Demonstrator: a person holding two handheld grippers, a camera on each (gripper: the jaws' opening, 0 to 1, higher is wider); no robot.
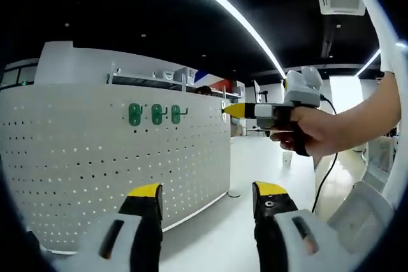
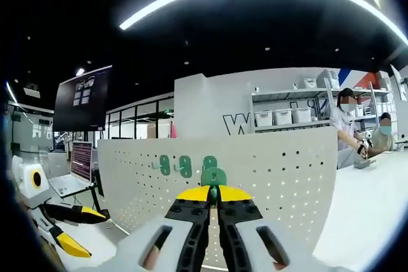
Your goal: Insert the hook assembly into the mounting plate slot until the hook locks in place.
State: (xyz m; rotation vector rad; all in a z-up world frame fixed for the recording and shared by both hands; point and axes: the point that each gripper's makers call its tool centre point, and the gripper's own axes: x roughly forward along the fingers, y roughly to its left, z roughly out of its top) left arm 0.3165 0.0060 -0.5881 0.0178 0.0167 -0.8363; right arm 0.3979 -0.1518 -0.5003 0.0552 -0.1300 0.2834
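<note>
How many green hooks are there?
4: three hooks in a row on the pegboard, one hook held in the right gripper.

From my left gripper view the pegboard [image 1: 115, 157] stands ahead and to the left, with three hooks [image 1: 156, 114] side by side on its upper face. My right gripper [image 1: 234, 111] reaches toward the board's right edge. In the right gripper view the board [image 2: 280, 183] is straight ahead, hooks [image 2: 175, 165] left of centre, my left gripper [image 2: 73, 230] low left, a laptop [image 2: 73, 170] behind it, shelves [image 2: 287, 116] beyond.
</note>
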